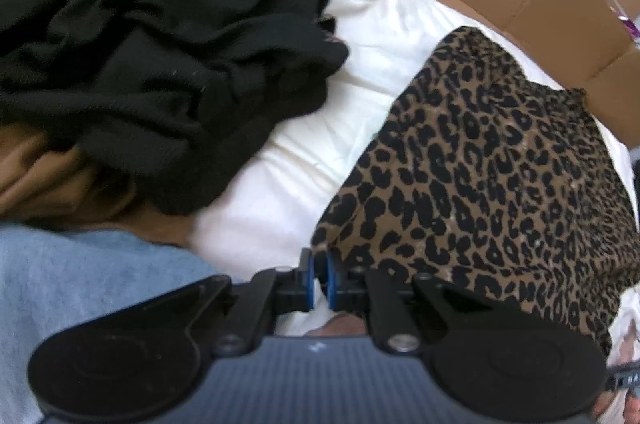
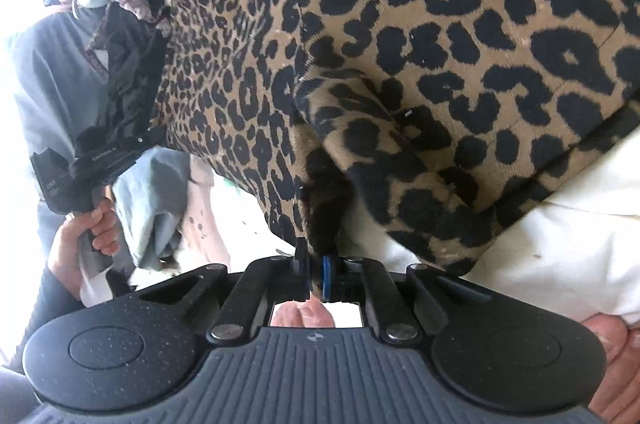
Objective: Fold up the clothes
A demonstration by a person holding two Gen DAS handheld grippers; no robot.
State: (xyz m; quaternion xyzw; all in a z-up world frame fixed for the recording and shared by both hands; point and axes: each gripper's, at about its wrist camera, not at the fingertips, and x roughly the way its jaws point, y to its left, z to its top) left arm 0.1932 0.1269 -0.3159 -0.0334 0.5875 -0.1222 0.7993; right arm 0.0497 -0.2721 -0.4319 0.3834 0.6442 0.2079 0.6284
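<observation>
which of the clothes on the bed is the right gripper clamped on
The leopard-print garment: its fabric is pinched in the right gripper. The black garments lie heaped apart on the white bedding, untouched.

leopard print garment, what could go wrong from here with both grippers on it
1. The right gripper pinches only a narrow bunched fold of the leopard print garment, so the cloth could slip out if it is pulled.
2. The left gripper is nearly shut right at the garment's corner; whether it holds cloth is unclear, so that corner may drop.
3. The black clothes pile lies close on the white bedding and could get dragged along.
</observation>
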